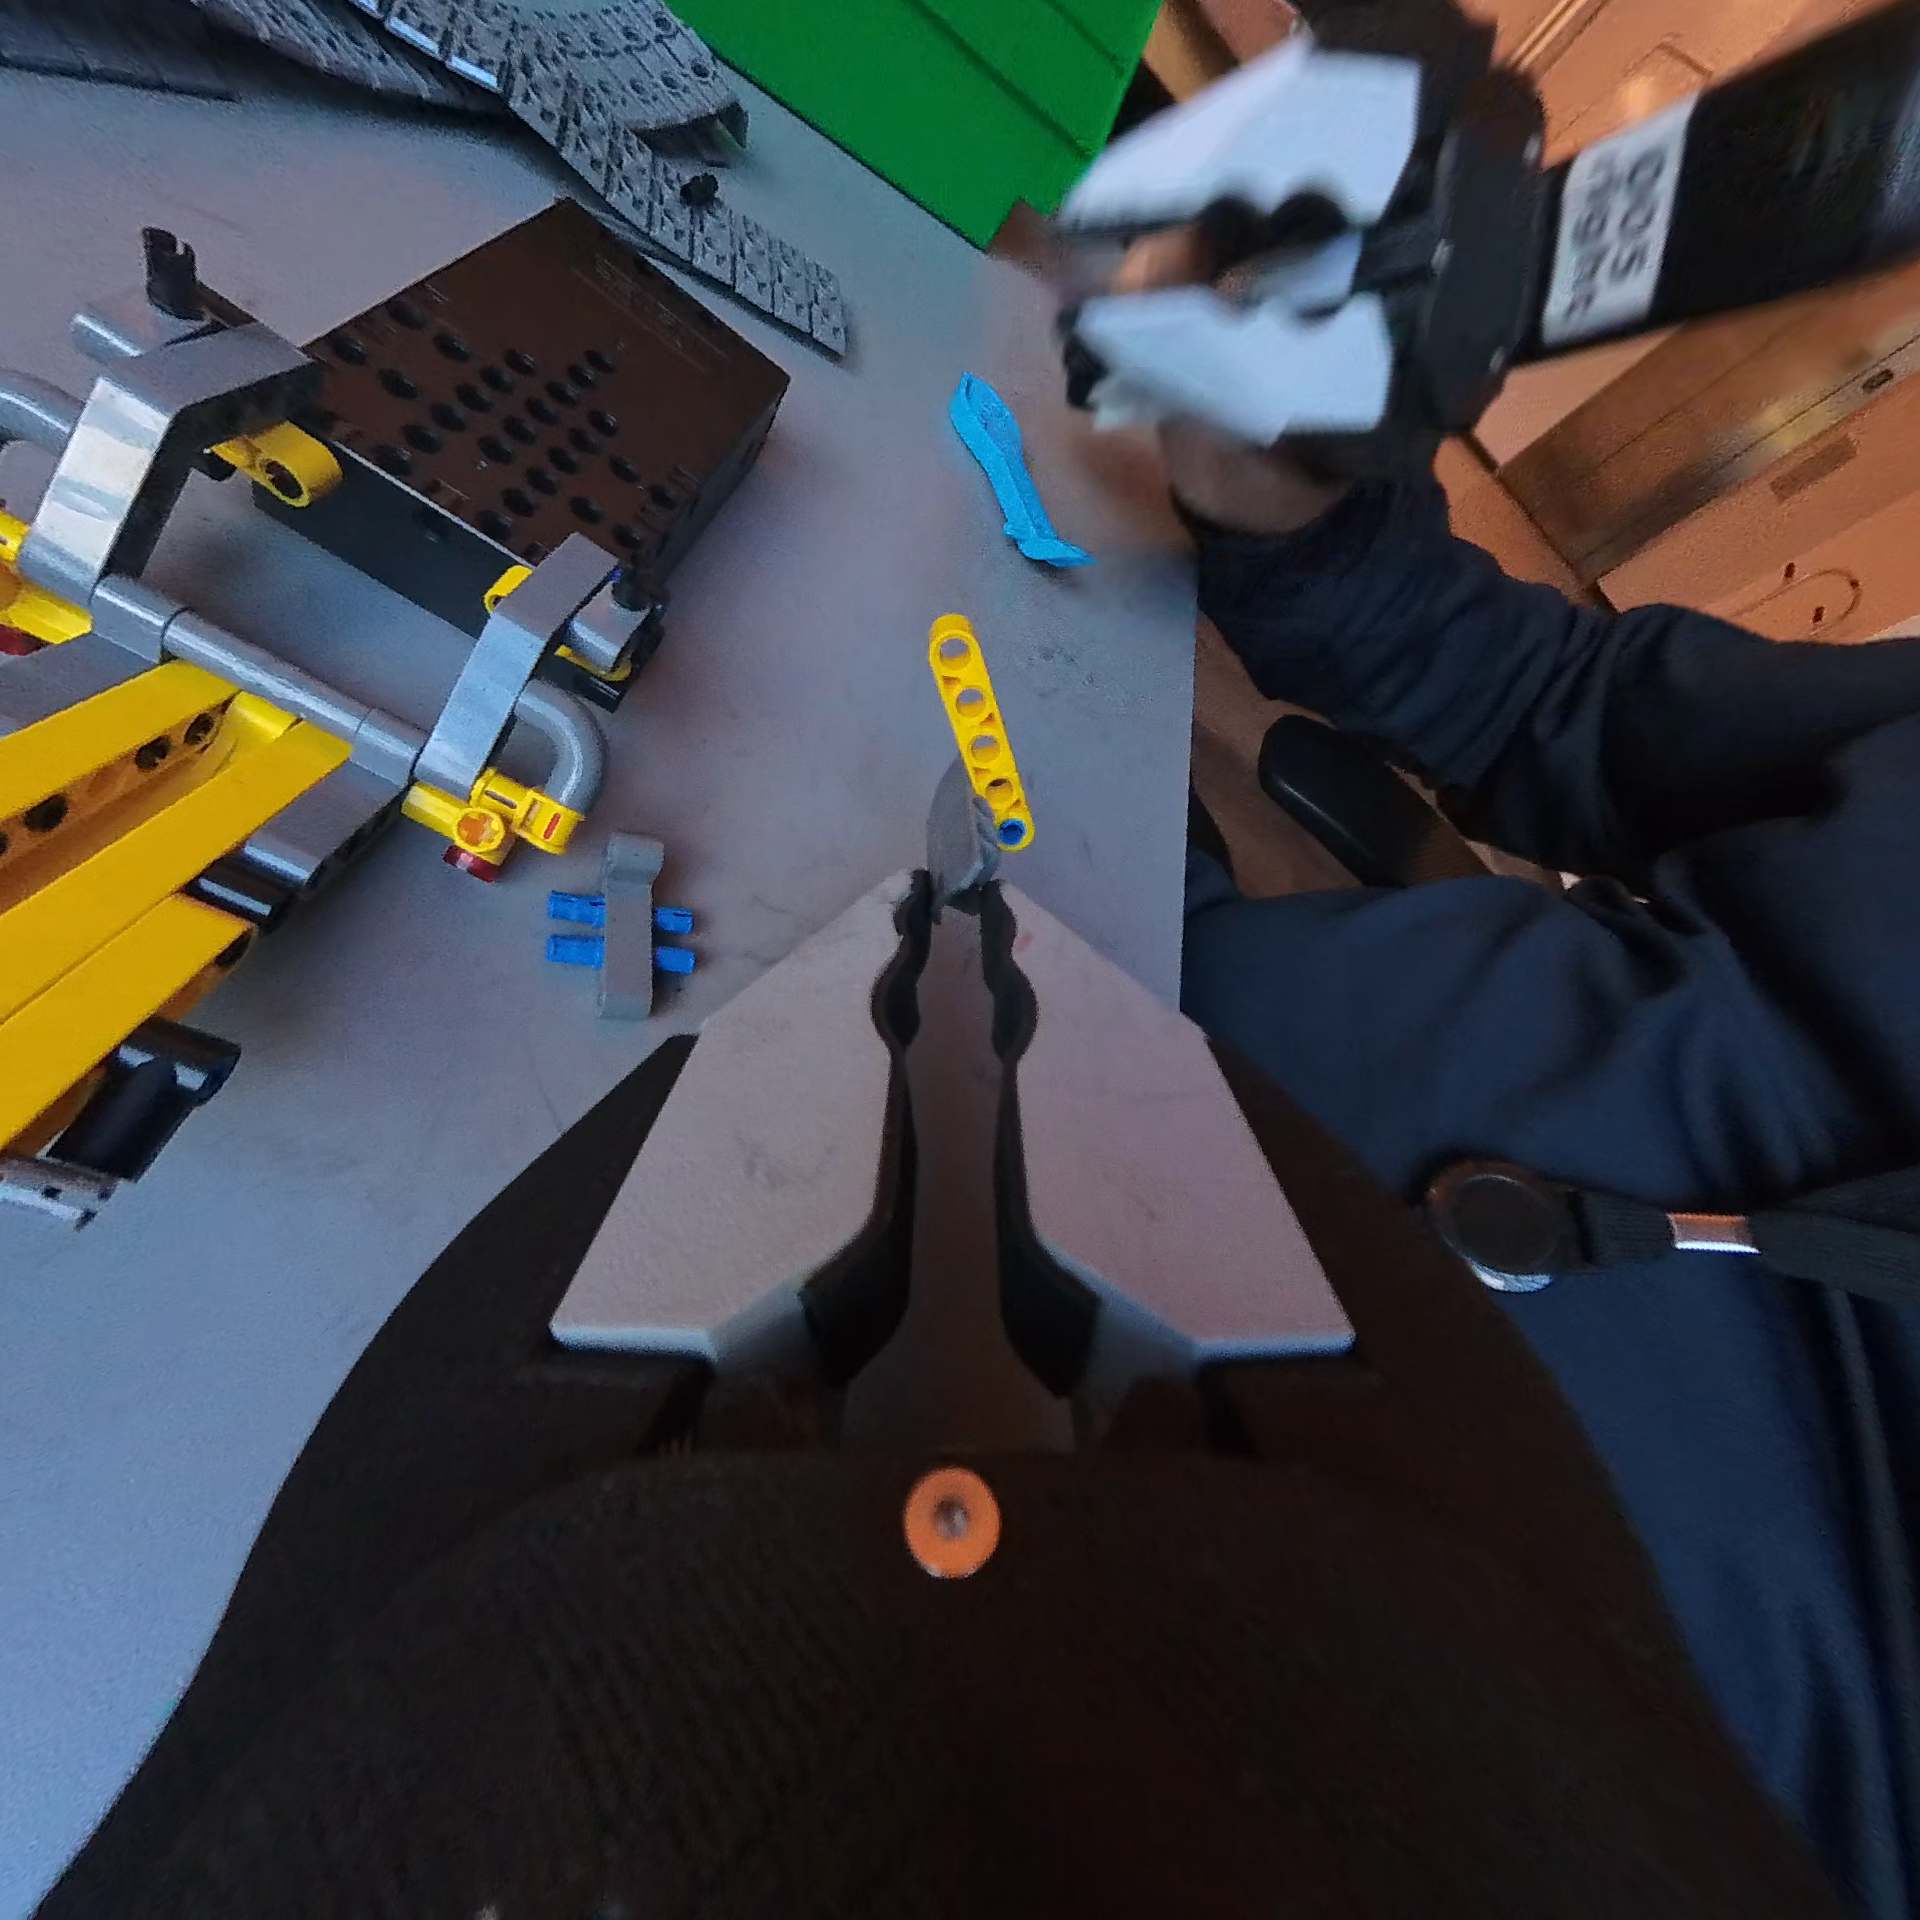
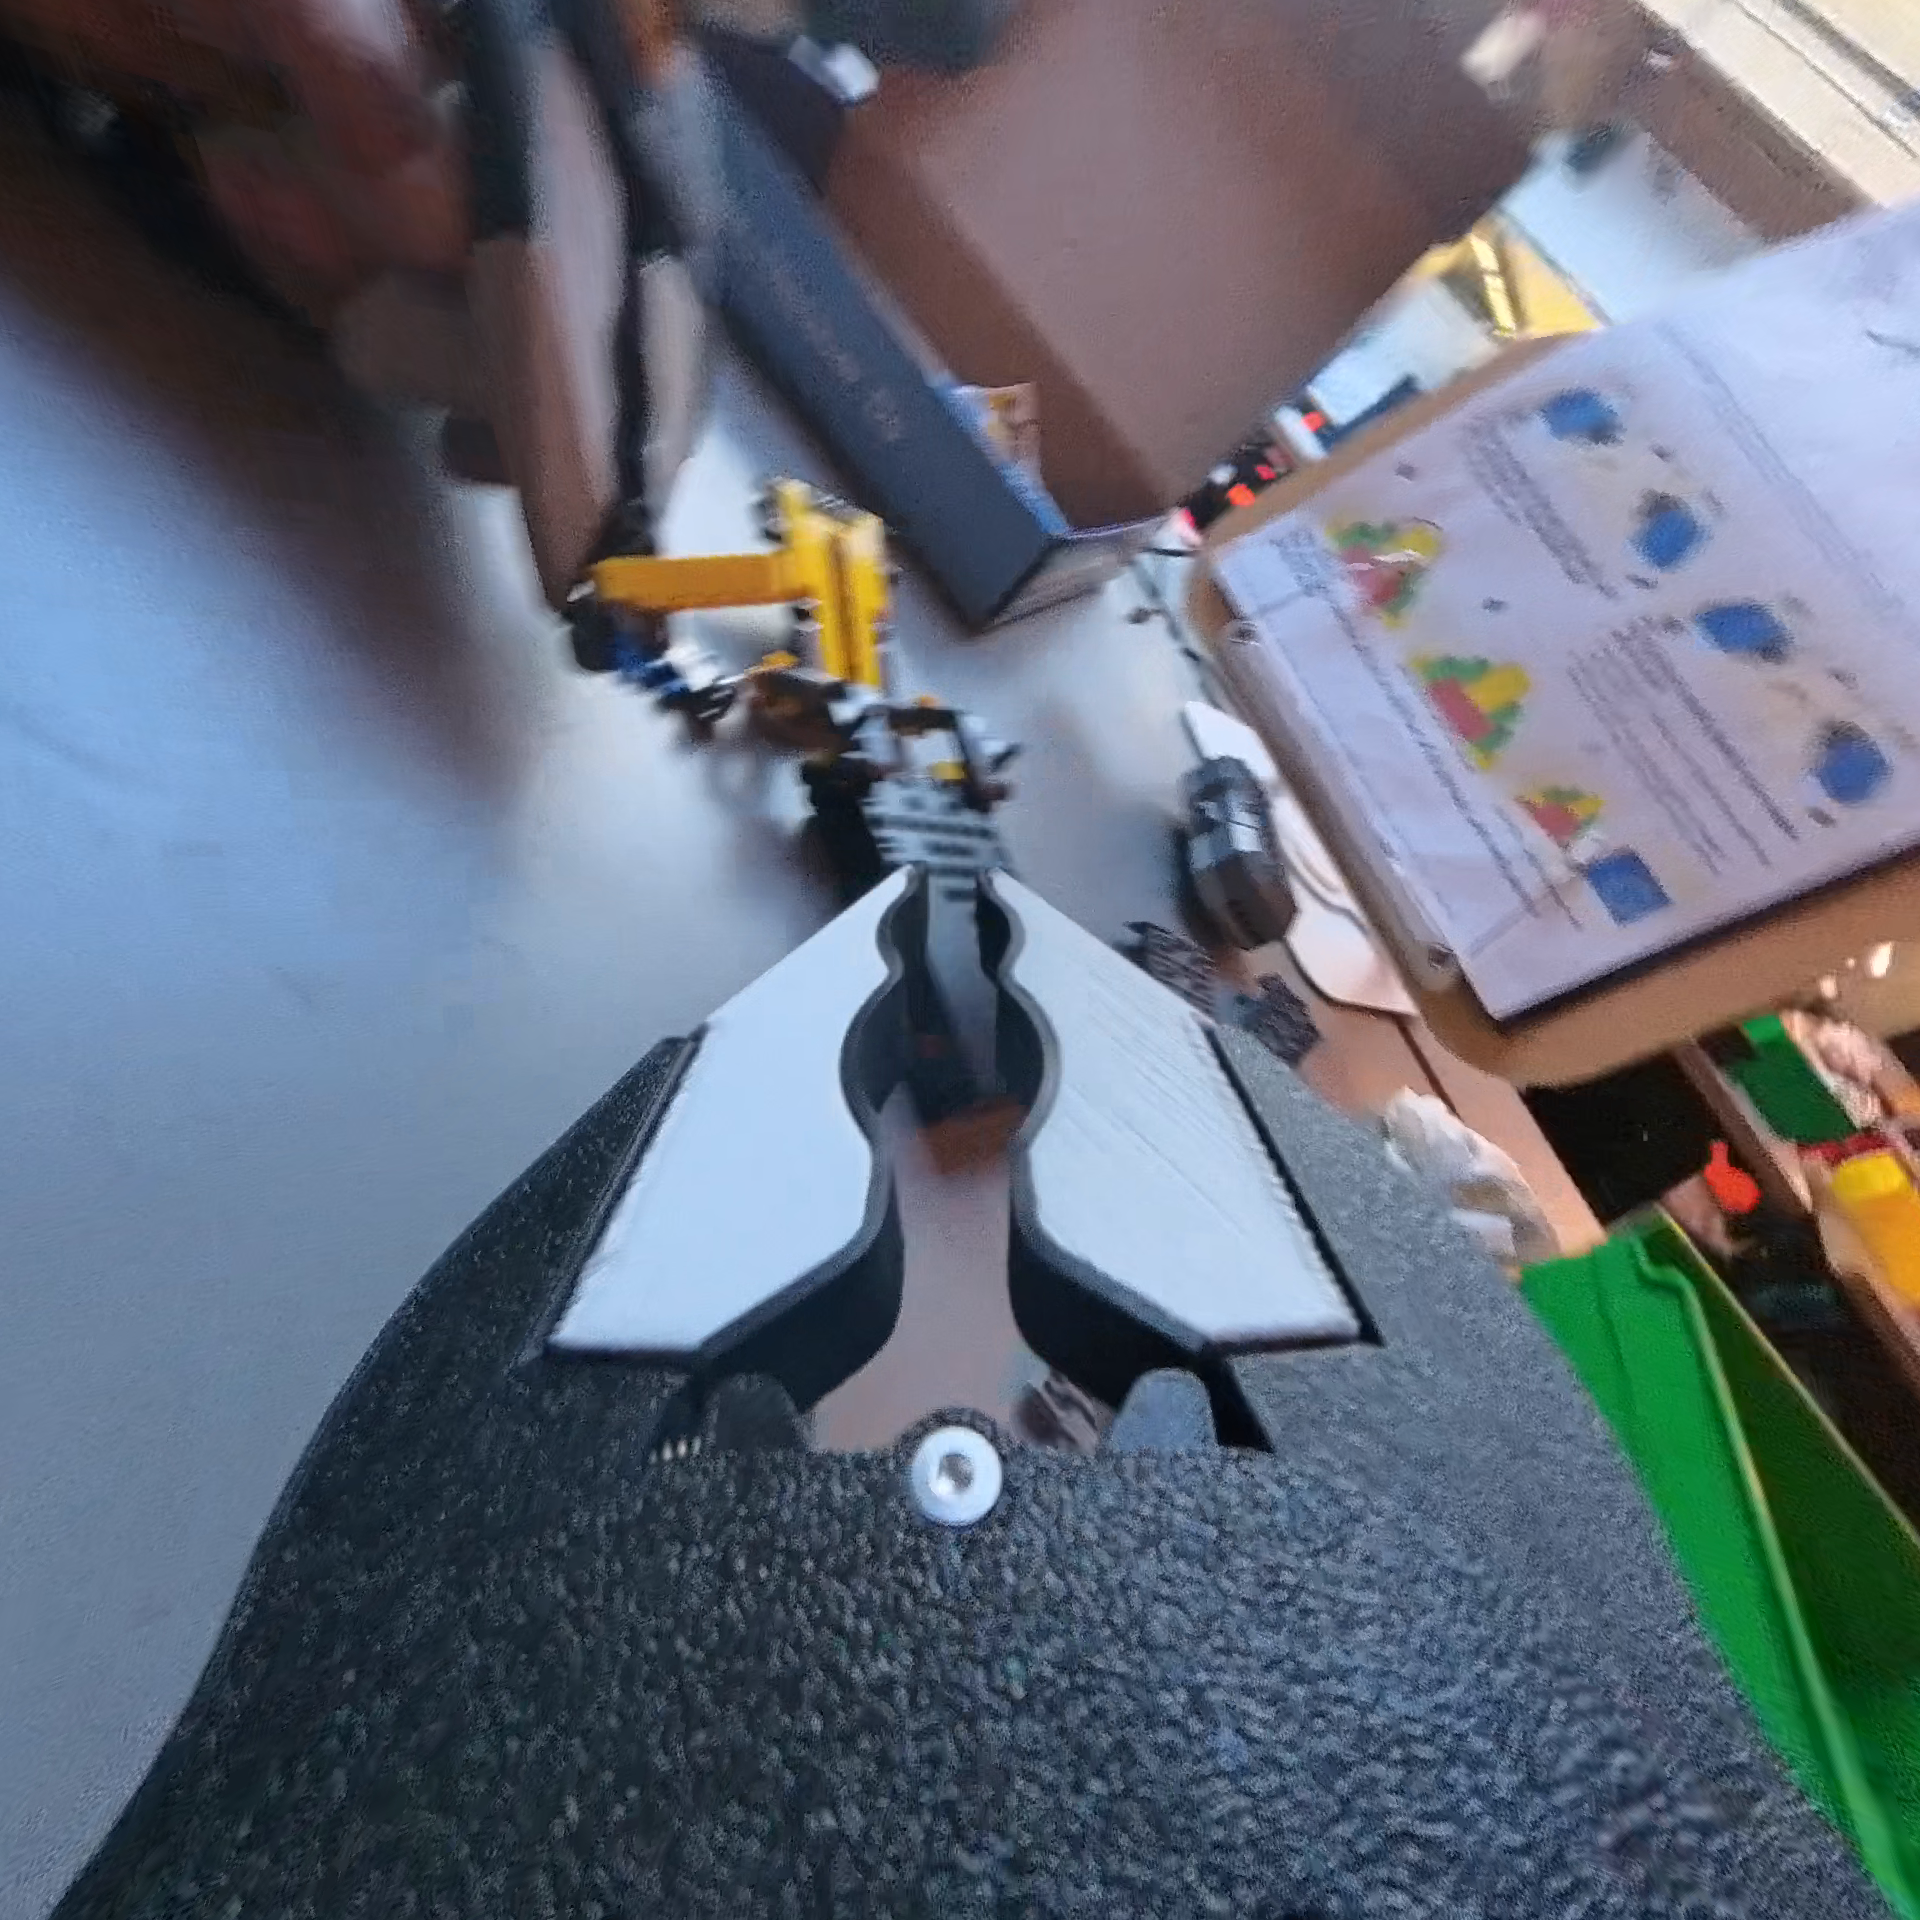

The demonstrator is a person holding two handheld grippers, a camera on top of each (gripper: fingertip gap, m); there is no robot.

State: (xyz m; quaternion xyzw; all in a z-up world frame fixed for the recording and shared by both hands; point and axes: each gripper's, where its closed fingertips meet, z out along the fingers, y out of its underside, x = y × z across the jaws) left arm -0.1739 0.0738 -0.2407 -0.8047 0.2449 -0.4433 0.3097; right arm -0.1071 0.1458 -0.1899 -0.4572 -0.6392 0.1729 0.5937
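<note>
- Left claw [image 1: 954, 891] is closed on a small grey piece [image 1: 958, 831] at its very tips; a yellow beam with holes [image 1: 979, 727] is joined to this piece, and a blue pin [image 1: 1013, 829] sits in the near end of the beam. The beam is held up above the grey tabletop [image 1: 831, 582], close to its right edge.
- Right claw [image 2: 951, 883] is nearly closed, and a black piece with light stripes [image 2: 940, 831] stands in the narrow gap at its tips; the picture is blurred, so I cannot tell if the fingers really press it. In the left wrist view this claw [image 1: 1091, 301] is seen above the far right corner of the tabletop, held by a gloved hand [image 1: 1392, 613].
- Just left of the left claw, a grey connector with four blue pins [image 1: 627, 930] lies flat on the tabletop.
- Farther left lies a big yellow and grey model [image 1: 208, 727], touching a black box with holes [image 1: 540, 416].
- A light blue tool [image 1: 1003, 473] lies near the right edge, beyond the beam.
- Grey track plates [image 1: 665, 177] and a green bin [image 1: 935, 94] are at the far edge.
</note>
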